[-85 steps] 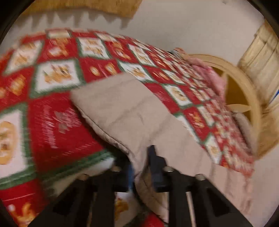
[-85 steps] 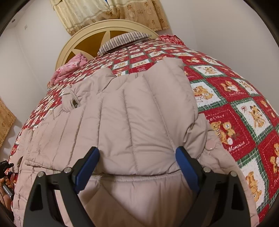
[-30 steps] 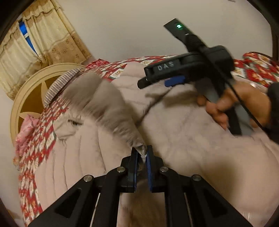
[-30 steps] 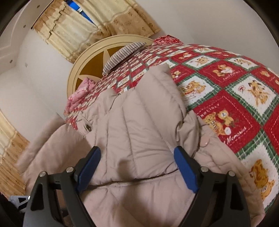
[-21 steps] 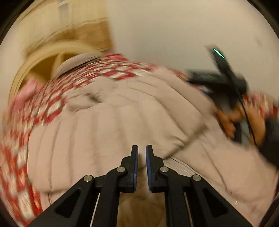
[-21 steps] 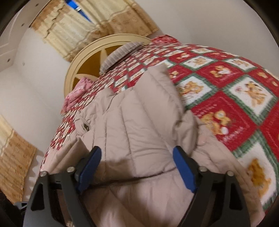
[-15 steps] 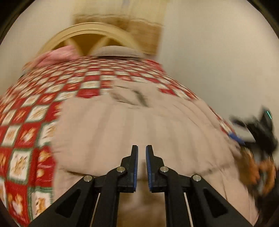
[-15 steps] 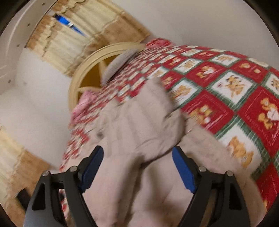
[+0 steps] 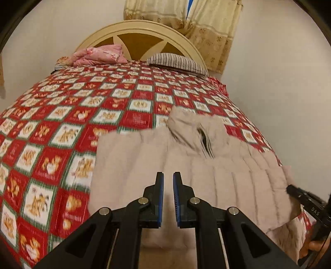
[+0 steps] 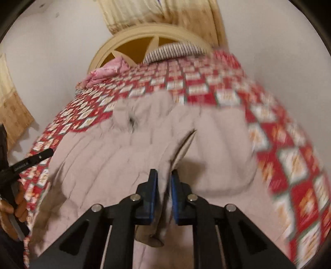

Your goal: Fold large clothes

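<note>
A beige quilted puffer jacket lies on the bed, collar toward the headboard, with a sleeve folded across its body. My left gripper hovers over its near left part, jaws nearly together with nothing between them. My right gripper is shut on a fold of the jacket near the middle front. The right gripper also shows at the right edge of the left wrist view. The left gripper shows at the left edge of the right wrist view.
The bed has a red, green and white patchwork quilt. A cream arched headboard, a pink bundle and a striped pillow lie at the far end. Curtains hang behind. A white wall runs along the right.
My left gripper let go of the sleeve after carrying it across the jacket and pulled back over the near left. My right gripper went from wide open to shut on a jacket fold.
</note>
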`<state>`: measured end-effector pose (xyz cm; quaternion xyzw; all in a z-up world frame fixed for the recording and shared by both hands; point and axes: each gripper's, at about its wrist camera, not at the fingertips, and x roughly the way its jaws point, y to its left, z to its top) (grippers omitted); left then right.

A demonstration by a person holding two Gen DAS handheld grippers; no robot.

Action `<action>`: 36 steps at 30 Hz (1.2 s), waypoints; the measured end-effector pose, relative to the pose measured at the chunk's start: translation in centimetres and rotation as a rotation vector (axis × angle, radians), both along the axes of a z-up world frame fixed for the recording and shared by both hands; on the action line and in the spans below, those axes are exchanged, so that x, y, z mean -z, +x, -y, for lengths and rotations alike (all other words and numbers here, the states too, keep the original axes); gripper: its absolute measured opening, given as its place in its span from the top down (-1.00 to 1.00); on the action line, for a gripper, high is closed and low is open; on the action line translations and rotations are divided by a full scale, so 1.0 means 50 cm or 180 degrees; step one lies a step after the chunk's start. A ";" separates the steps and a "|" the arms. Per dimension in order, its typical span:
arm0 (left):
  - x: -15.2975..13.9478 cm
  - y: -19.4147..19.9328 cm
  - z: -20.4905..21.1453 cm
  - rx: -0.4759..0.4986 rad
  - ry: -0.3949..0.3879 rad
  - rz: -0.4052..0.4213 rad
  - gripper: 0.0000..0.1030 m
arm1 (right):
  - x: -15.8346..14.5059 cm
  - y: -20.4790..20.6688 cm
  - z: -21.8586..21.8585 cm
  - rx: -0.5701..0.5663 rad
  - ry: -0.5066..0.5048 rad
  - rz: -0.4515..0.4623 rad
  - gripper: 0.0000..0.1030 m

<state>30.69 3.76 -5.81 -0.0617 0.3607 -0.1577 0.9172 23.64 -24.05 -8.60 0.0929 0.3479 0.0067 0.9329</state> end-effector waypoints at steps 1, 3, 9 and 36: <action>0.001 0.019 0.006 -0.0058 0.0071 0.0021 0.83 | -0.011 0.017 0.003 0.0001 -0.0162 0.0027 0.68; 0.017 0.054 0.012 -0.0197 0.0198 -0.0034 0.83 | 0.001 0.049 0.005 -0.0006 -0.0362 -0.0047 0.68; 0.143 0.111 -0.016 -0.0440 0.0147 -0.0516 0.83 | 0.128 0.100 0.021 0.0005 -0.0604 -0.0451 0.64; 0.141 0.256 0.034 -0.0822 -0.0134 -0.0264 -0.46 | -0.007 0.536 -0.033 0.0202 0.0275 -0.0855 -0.85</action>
